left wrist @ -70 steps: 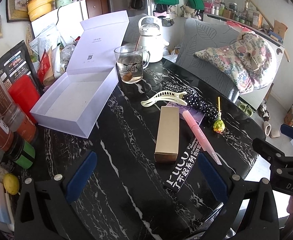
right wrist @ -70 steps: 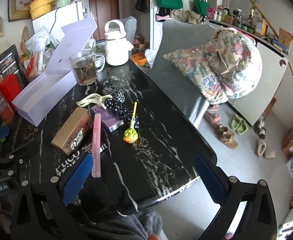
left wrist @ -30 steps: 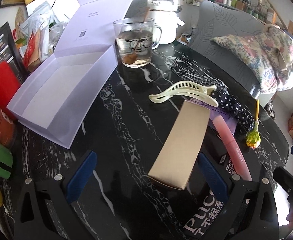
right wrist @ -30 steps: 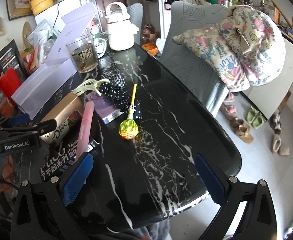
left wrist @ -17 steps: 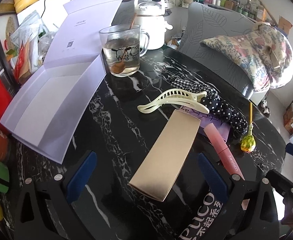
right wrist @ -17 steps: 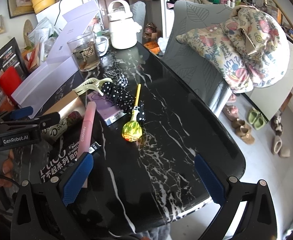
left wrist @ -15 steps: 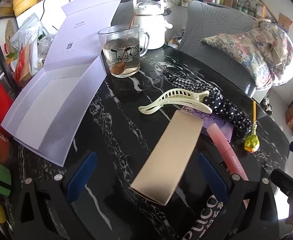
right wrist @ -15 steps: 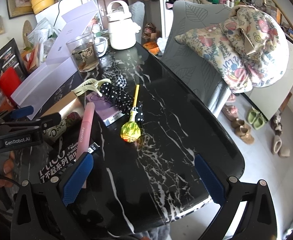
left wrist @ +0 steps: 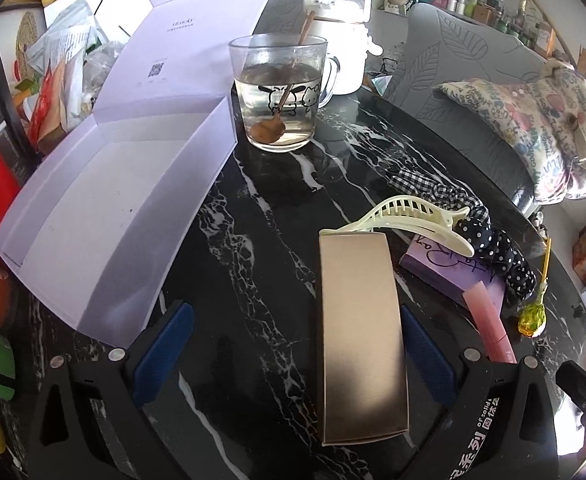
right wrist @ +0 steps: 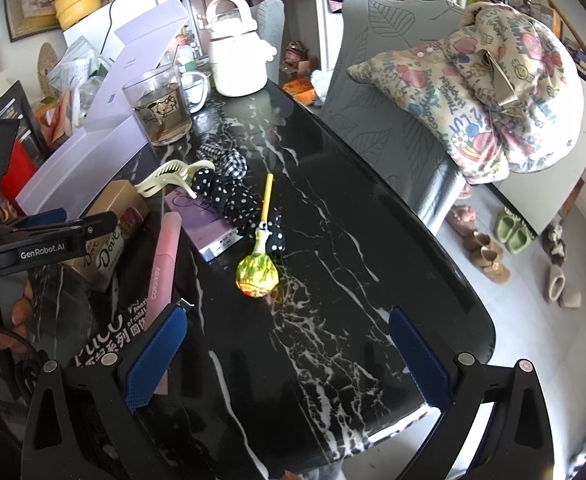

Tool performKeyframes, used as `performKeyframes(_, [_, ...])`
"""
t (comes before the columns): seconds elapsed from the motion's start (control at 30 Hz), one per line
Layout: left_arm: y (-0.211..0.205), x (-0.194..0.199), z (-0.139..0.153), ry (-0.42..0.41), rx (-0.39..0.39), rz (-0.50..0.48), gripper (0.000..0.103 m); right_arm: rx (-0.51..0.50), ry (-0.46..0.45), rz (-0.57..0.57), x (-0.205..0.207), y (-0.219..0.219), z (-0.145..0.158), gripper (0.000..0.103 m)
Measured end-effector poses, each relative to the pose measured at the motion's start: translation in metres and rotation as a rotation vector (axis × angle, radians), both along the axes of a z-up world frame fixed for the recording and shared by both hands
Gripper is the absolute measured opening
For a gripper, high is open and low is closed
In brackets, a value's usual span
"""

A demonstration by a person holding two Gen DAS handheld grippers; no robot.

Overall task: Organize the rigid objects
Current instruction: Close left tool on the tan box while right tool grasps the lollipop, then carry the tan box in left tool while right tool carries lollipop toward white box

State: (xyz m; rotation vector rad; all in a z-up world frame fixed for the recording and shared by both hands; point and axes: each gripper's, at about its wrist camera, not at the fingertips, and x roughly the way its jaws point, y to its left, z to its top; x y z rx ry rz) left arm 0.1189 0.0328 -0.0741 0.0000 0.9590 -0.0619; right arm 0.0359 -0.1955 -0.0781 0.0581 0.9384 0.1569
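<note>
Left wrist view: left claw (left wrist: 293, 354) spread wide, blue pads to either side of a gold box (left wrist: 359, 338) that lies flat on the black marbled surface (left wrist: 261, 216); right pad just beside the box's long edge, left pad well apart from it, nothing pinched. Cream hair clip (left wrist: 409, 216) touches the box's far end. To its right a purple box (left wrist: 449, 270), with a polka-dot scrunchie (left wrist: 501, 246) across its far side and a pink tube (left wrist: 489, 324) resting on its near corner. Lollipop (left wrist: 533, 318) lies further right near the surface edge. Open white box (left wrist: 105, 216) sits at left with its lid raised; a glass mug (left wrist: 279, 92) with liquid and a spoon stands just beside its far right corner, a white kettle (left wrist: 339, 52) behind the mug. Right wrist view: right claw (right wrist: 285, 360) also spread, hanging over bare surface near the edge, holding nothing. Lollipop (right wrist: 257, 270) lies just ahead of it, stick pointing away. Pink tube (right wrist: 163, 264) runs past the claw's left pad. Left claw (right wrist: 53, 236) enters from the left at the gold box (right wrist: 109, 232), a hand (right wrist: 9, 320) behind it. Patterned pillow (right wrist: 489, 88) sits on a grey chair (right wrist: 381, 120) beyond the surface.
</note>
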Motion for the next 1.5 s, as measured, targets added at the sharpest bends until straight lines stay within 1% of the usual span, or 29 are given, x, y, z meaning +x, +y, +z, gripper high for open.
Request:
performKeyframes(0.03, [0.001,0.0,-0.001,0.002,-0.015,-0.006,0.097,0.0,0.001,0.002,0.001,0.001,0.0,0.103])
performKeyframes(0.1, [0.001,0.001,-0.004,0.018,-0.03,-0.01,0.08,-0.001,0.003,0.006,0.004,0.003,-0.001,0.103])
performKeyframes(0.13, [0.0,0.002,-0.007,0.028,-0.028,-0.005,0.075,-0.003,0.005,0.008,0.006,0.004,-0.002,0.103])
performKeyframes(0.17, [-0.001,0.003,-0.01,0.039,-0.026,-0.005,0.064,-0.004,0.007,0.01,0.007,0.004,-0.003,0.103])
performKeyframes(0.2, [-0.002,0.003,-0.012,0.049,-0.028,-0.009,0.056,-0.006,0.008,0.011,0.008,0.005,-0.003,0.103])
performKeyframes(0.27, [-0.004,0.004,-0.018,0.061,-0.025,-0.02,0.049,-0.008,0.007,0.009,0.01,0.005,-0.005,0.103])
performKeyframes(0.3, [-0.006,0.003,-0.017,0.047,-0.011,-0.029,0.041,-0.008,0.007,0.008,0.011,0.004,-0.005,0.103])
performKeyframes(0.33, [-0.009,0.002,-0.018,0.047,-0.001,-0.044,0.039,-0.008,0.008,0.008,0.012,0.004,-0.006,0.103])
performKeyframes(0.4, [-0.014,-0.001,-0.019,0.041,0.018,-0.065,0.039,-0.002,0.009,0.01,0.014,0.004,-0.009,0.1])
performKeyframes(0.47, [-0.016,-0.003,-0.019,0.052,0.005,-0.079,0.038,0.003,0.021,0.018,0.018,0.005,-0.012,0.091])
performKeyframes(0.5, [-0.015,-0.003,-0.019,0.057,-0.002,-0.079,0.038,0.004,0.026,0.024,0.019,0.006,-0.014,0.088])
performKeyframes(0.57, [-0.014,-0.008,-0.018,0.063,-0.011,-0.077,0.038,0.015,0.026,0.039,0.021,0.009,-0.016,0.08])
performKeyframes(0.63, [-0.012,-0.013,-0.015,0.062,-0.019,-0.074,0.038,0.034,0.019,0.063,0.023,0.012,-0.018,0.077])
performKeyframes(0.73, [-0.006,-0.022,-0.008,0.057,-0.03,-0.061,0.038,0.034,0.011,0.075,0.024,0.017,-0.02,0.066])
performKeyframes(0.8, [-0.003,-0.027,-0.004,0.052,-0.037,-0.049,0.038,0.028,0.021,0.076,0.026,0.021,-0.023,0.049])
performKeyframes(0.83, [-0.001,-0.031,-0.002,0.05,-0.04,-0.044,0.038,0.021,0.021,0.072,0.027,0.022,-0.025,0.045])
performKeyframes(0.9, [0.002,-0.037,0.001,0.043,-0.04,-0.033,0.038,0.008,0.009,0.068,0.027,0.023,-0.025,0.035])
performKeyframes(0.93, [0.004,-0.039,0.003,0.04,-0.039,-0.028,0.038,0.012,0.01,0.066,0.027,0.023,-0.025,0.027])
performKeyframes(1.03, [0.007,-0.048,0.008,0.025,-0.033,-0.014,0.038,0.019,0.01,0.061,0.023,0.022,-0.024,0.027])
performKeyframes(1.13, [0.011,-0.056,0.012,0.013,-0.044,-0.005,0.038,0.014,-0.007,0.067,0.015,0.023,-0.02,0.026])
performKeyframes(1.37, [0.017,-0.079,0.026,-0.021,-0.057,0.015,0.038,0.015,-0.058,0.092,-0.008,0.029,-0.001,0.026])
performKeyframes(1.5, [0.022,-0.098,0.036,-0.057,-0.061,0.03,0.038,0.017,-0.082,0.12,-0.021,0.036,0.008,0.026])
